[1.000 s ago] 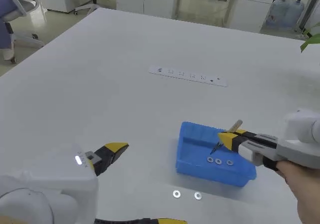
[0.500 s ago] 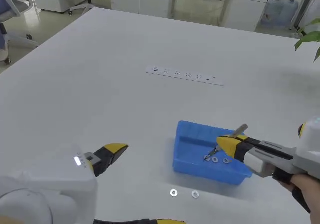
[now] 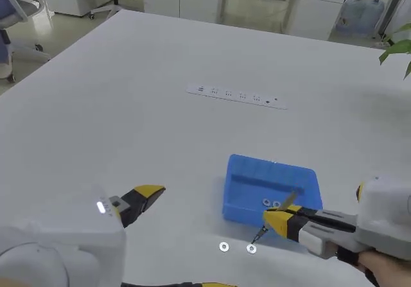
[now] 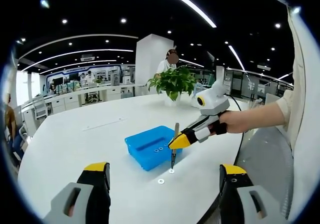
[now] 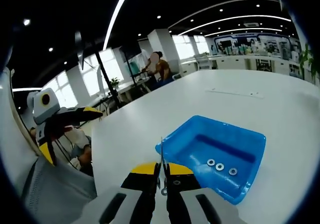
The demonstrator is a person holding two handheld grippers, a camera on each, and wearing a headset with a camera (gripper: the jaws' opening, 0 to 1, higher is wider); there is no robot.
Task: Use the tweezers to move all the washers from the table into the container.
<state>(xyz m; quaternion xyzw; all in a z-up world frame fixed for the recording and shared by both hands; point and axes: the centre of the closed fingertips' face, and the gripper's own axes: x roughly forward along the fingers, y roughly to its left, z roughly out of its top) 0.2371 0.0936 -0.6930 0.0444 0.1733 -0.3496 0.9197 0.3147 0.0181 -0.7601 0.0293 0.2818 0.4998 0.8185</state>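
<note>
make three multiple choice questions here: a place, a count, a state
1. Where is the tip of the tweezers? A at a washer on the table B in the container C past the table's edge
2. How many washers lie in the container? A one B three C six
3. How are the left gripper's jaws? A shut on a washer B shut on the tweezers C wide open
Answers: 1 A, the tip is at a washer outside the container; 2 B, three rings on its floor; 3 C, its jaws stand far apart.

Container (image 3: 270, 164): toward table's (image 3: 128, 113) front edge, washers (image 3: 266, 202) inside
Tweezers (image 3: 259, 234): clamped by right gripper (image 3: 273, 217), tips at a loose washer (image 3: 251, 248)
</note>
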